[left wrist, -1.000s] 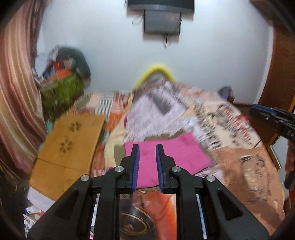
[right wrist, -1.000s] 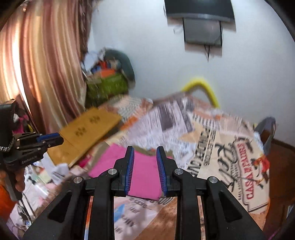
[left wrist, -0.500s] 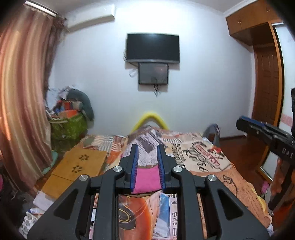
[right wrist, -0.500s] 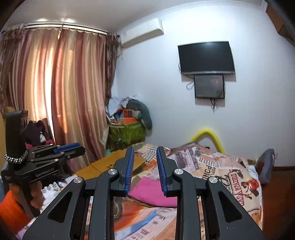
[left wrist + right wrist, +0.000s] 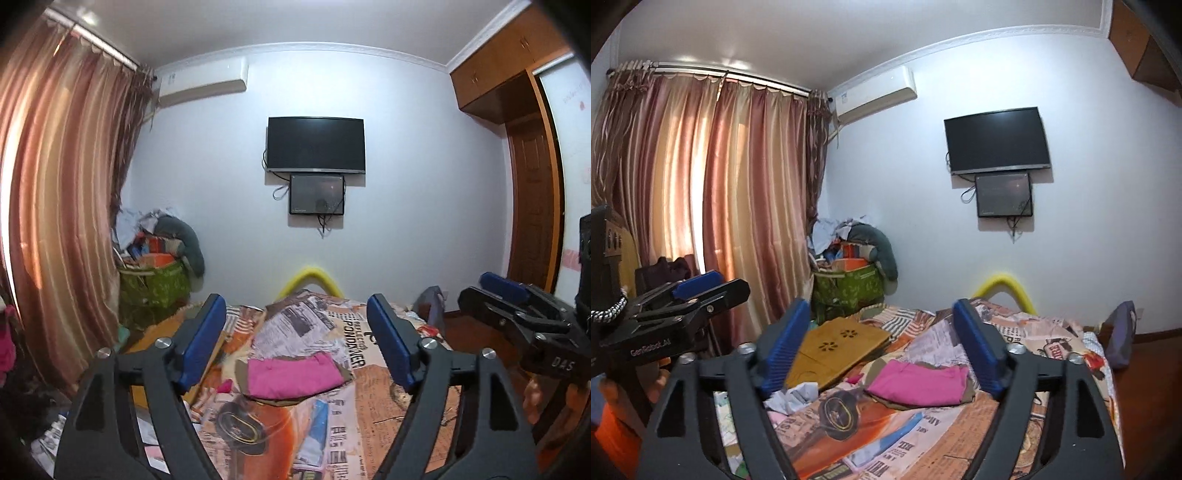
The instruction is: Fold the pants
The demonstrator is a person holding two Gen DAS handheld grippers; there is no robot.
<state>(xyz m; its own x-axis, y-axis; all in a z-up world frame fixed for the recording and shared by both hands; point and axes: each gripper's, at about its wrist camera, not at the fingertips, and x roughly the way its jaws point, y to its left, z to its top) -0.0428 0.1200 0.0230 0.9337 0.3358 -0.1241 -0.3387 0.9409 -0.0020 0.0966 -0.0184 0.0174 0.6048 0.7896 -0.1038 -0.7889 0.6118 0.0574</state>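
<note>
Folded pink pants [image 5: 293, 374] lie crosswise on the bed [image 5: 384, 373], straight ahead of both empty, wide-apart grippers: left gripper [image 5: 295, 345], right gripper [image 5: 882, 349].

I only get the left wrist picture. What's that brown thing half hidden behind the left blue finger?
Observer: The right wrist view shows it whole. It is a wooden board with flower-shaped cut-outs, lying on the bed to the left of the pink pants.
Operator: Anything else near it?
Observer: A crumpled pale cloth lies at the board's near edge.
Operator: Is the other gripper holding anything?
Observer: No. The right gripper is open, with nothing between its fingers.
</note>
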